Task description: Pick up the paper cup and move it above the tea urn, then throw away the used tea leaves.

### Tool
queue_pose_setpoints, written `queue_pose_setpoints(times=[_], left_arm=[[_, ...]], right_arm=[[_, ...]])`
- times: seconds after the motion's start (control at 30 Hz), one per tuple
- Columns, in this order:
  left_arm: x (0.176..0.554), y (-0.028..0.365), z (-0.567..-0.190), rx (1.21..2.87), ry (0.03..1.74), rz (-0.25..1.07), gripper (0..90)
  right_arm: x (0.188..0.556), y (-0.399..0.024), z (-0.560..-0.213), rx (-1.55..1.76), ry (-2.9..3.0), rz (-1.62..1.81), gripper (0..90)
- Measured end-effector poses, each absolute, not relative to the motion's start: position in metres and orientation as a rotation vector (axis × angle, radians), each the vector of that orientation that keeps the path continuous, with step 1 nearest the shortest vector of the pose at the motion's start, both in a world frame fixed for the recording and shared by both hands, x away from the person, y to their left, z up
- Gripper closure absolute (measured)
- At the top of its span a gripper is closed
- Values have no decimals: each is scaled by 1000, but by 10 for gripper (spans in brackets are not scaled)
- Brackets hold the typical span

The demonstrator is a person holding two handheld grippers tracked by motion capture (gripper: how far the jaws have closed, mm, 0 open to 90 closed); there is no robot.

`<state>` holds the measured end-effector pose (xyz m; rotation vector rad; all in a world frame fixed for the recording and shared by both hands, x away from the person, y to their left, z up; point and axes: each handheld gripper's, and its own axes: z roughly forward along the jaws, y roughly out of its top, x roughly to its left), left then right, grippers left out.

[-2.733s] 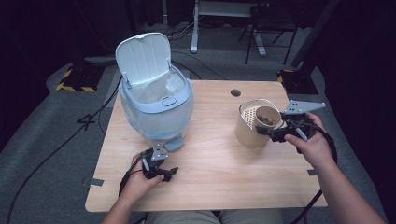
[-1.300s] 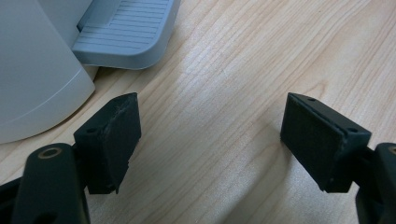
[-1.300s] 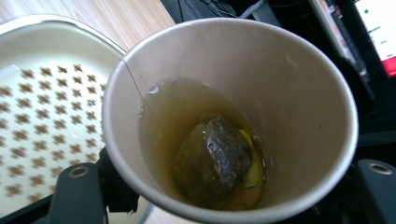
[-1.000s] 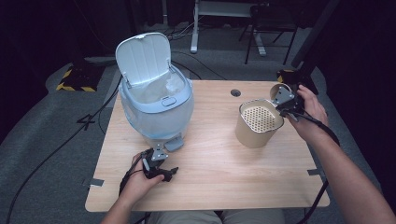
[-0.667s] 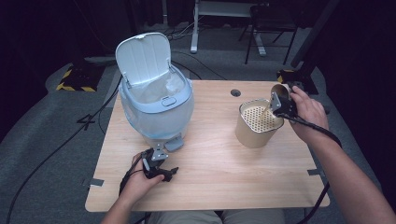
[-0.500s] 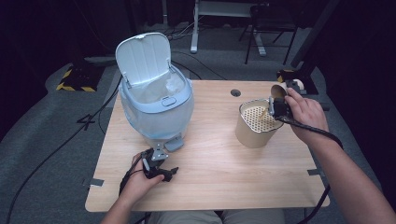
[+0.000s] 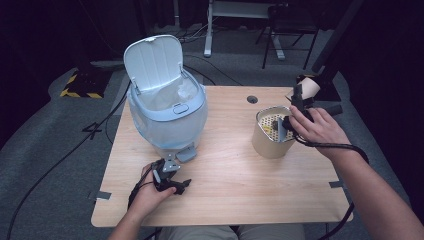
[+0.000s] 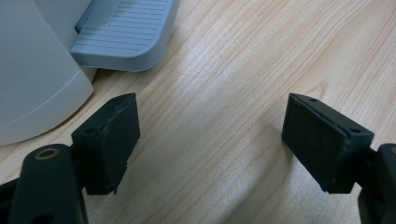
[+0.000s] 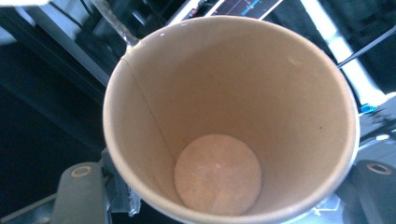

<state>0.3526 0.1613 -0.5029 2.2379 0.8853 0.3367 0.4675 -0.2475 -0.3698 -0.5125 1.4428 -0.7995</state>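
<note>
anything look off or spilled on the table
No spill on the table. The one oddity: the paper cup in the right gripper is tipped on its side and empty, by the beige container with the perforated insert.

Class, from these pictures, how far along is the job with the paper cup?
Done: the paper cup looks empty inside. In hand: the right gripper grips it beside the beige container. Left, probably: binning it; the bin stands open, and the left gripper rests open.

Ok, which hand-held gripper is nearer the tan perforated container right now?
The right. The right hand-held gripper holds a paper cup at the perforated container's far right rim. The left hand-held gripper rests open on the table by the bin's pedal.
</note>
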Motion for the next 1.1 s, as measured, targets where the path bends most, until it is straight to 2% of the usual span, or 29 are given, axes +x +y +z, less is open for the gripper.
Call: queue_pose_setpoints(times=[0.4,0.77,0.87,1.1], left_arm=[[353,161,-503,2231,887,333,193],[354,160,-503,2238,885,333,186],[354,160,-503,2239,881,334,186],[353,160,-503,2237,885,334,186]], right_arm=[[467,-243,-370,-556,1395,-829,300],[464,-247,-363,-462,1472,-726,293],[461,-249,-358,-378,1553,-604,289],[462,-262,-330,61,1841,-32,282]])
